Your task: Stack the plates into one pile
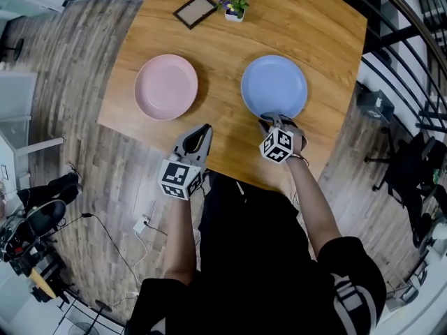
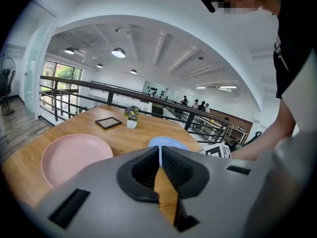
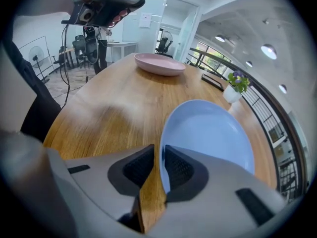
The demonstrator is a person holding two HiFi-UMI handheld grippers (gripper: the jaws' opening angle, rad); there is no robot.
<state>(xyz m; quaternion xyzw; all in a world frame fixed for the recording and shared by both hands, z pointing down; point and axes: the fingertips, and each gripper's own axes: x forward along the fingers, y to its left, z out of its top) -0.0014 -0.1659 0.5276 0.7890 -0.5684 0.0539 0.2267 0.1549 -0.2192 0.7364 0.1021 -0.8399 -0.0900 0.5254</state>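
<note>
A pink plate [image 1: 166, 86] lies on the left part of the wooden table [image 1: 230, 152], a blue plate [image 1: 274, 86] on the right part, a hand's width apart. My right gripper [image 1: 277, 119] is at the blue plate's near rim. In the right gripper view the blue plate [image 3: 208, 133] has its rim between the jaws of that gripper [image 3: 160, 150]; it lies against one pad, and a thin gap shows at the other. My left gripper [image 1: 206, 128] hovers at the table's near edge, below the pink plate [image 2: 74, 157], shut and empty.
At the table's far side are a small black picture frame [image 1: 195, 10] and a white pot of purple flowers [image 1: 234, 5]. A black railing [image 1: 391, 40] runs along the right. Cables and a power strip [image 1: 142, 223] lie on the plank floor at the left.
</note>
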